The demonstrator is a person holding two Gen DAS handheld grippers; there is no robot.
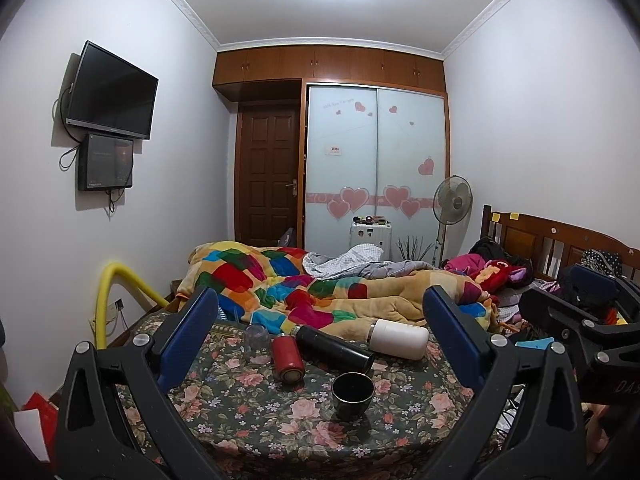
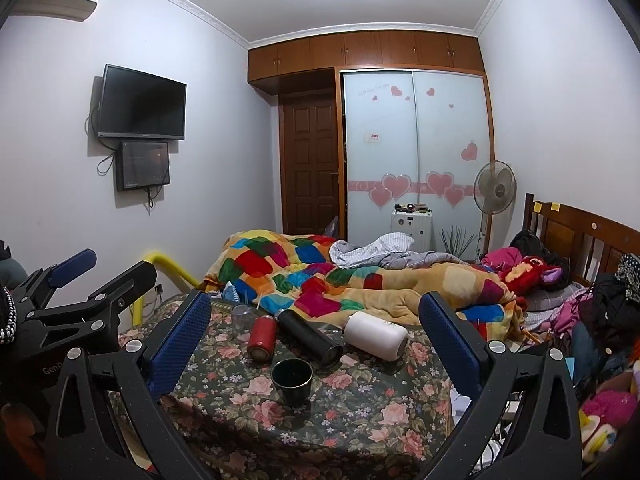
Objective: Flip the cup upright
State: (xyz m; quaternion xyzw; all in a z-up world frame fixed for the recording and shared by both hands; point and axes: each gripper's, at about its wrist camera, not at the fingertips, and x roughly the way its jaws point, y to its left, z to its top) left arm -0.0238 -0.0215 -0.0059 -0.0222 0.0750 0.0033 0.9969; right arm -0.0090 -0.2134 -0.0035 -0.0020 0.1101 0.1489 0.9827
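Left gripper [image 1: 320, 336]: fingers [image 1: 188, 340] wide apart, empty, held above the counter's near edge.
Right gripper [image 2: 316, 336]: fingers [image 2: 180, 344] wide apart, empty, beside the left gripper.
Counter [image 1: 248, 420]: floral cloth, set against the bed [image 1: 360, 292].
Cup [image 1: 353, 395]: dark, near the counter's middle, nearest of the vessels to its near edge; mouth faces up, so it appears already upright.
Black flask [image 1: 334, 347]: lying down, its end just behind the cup.
Red bottle [image 1: 286, 358]: lying toward the left edge, beside the black flask.
White flask [image 1: 399, 338]: lying at the far edge, toward the right.
Glass [image 1: 257, 338]: clear, at the far left; orientation cannot be told.
Step in hand: judged to be confirming the cup or choosing the next vessel.
Procedure: approach from the near edge, clamp across the cup wall, avoid nudging the black flask, which would likely roll.
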